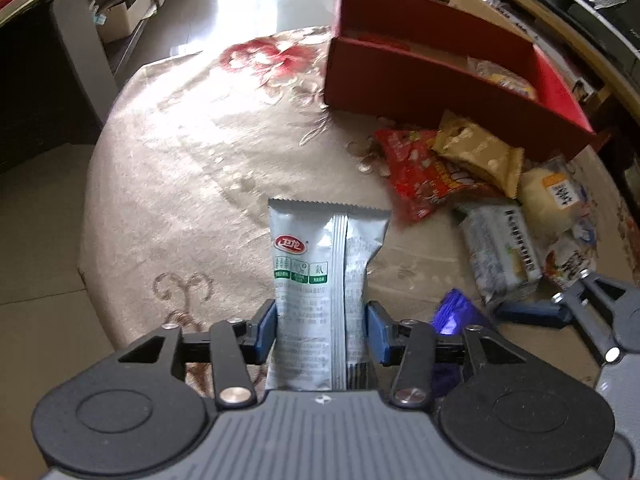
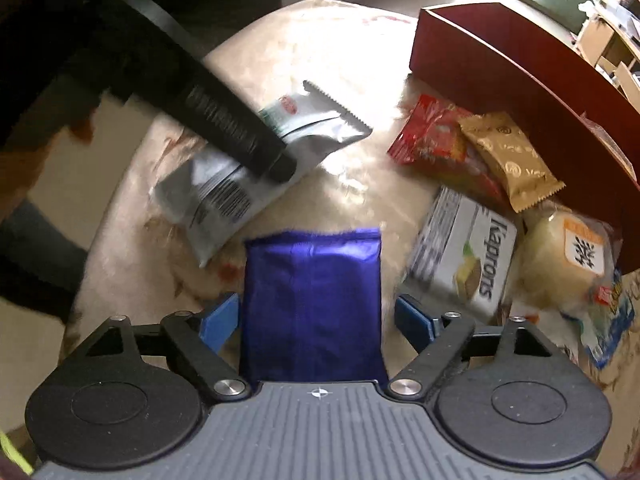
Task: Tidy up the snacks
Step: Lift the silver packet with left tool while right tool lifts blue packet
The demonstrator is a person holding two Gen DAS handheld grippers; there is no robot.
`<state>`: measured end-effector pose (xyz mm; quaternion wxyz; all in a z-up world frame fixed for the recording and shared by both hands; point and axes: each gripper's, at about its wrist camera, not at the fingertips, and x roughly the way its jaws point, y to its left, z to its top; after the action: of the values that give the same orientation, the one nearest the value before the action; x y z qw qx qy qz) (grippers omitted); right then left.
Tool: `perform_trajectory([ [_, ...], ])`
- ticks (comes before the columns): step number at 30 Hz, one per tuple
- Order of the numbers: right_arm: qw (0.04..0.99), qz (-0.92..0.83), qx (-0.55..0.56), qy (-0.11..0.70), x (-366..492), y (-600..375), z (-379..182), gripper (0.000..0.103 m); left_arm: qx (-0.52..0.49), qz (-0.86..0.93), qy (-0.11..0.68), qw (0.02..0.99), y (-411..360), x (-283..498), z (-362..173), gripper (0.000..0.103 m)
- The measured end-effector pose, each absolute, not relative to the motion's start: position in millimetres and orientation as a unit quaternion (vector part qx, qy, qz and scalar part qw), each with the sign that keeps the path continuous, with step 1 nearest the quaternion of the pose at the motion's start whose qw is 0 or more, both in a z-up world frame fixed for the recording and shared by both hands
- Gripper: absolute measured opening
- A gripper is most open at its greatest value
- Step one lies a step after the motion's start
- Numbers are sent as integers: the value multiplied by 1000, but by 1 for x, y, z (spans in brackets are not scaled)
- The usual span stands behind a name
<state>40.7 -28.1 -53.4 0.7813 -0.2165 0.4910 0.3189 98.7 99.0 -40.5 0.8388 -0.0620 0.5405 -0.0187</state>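
My left gripper [image 1: 321,330] is shut on a silver snack packet [image 1: 320,280], its blue pads pressed on both sides. The same packet shows in the right wrist view [image 2: 248,176] under the left gripper's dark body. My right gripper [image 2: 316,320] is open around a blue foil packet [image 2: 312,300]; the left pad touches it and the right pad stands a little apart. A red box [image 1: 420,80] stands at the far right of the table with a snack inside. Loose snacks lie before it: a red packet [image 1: 420,172], a gold packet [image 1: 480,152], a white Kaprons pack [image 2: 464,256], a wrapped bun [image 2: 568,256].
The round table has a beige floral cloth [image 1: 200,160]. Its edge curves close on the left, with tiled floor below. Shelves and cardboard boxes [image 1: 120,16] stand beyond the table. The right gripper's finger [image 1: 532,314] shows at the right of the left wrist view.
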Motion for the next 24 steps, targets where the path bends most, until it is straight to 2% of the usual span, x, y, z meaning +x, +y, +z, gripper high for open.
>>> perform_trajectory([
  [3, 782, 322, -194, 498, 45, -31, -55, 100, -58, -22, 538, 840, 100, 97, -42, 53],
  [5, 784, 321, -185, 497, 43, -31, -59, 103, -53, -23, 536, 842, 96, 96, -43, 59],
  [7, 783, 317, -214, 490, 37, -25, -61, 103, -39, -18, 534, 845, 89, 94, -44, 63],
  [11, 778, 302, -205, 510, 43, -26, -60, 103, -27, -5, 531, 847, 80, 87, -47, 71],
  [14, 778, 305, -210, 507, 36, -32, -56, 97, -22, 4, 530, 848, 77, 85, -48, 72],
  [16, 782, 304, -209, 503, 32, -36, -54, 88, -27, 12, 529, 848, 77, 85, -48, 69],
  [18, 787, 299, -206, 500, 28, -42, -49, 74, -26, 24, 529, 848, 76, 85, -47, 63],
  [21, 789, 288, -193, 507, 27, -50, -45, 72, -39, 33, 527, 848, 77, 83, -44, 51],
  [24, 794, 282, -185, 506, 22, -56, -41, 71, -48, 38, 525, 849, 76, 78, -43, 48],
])
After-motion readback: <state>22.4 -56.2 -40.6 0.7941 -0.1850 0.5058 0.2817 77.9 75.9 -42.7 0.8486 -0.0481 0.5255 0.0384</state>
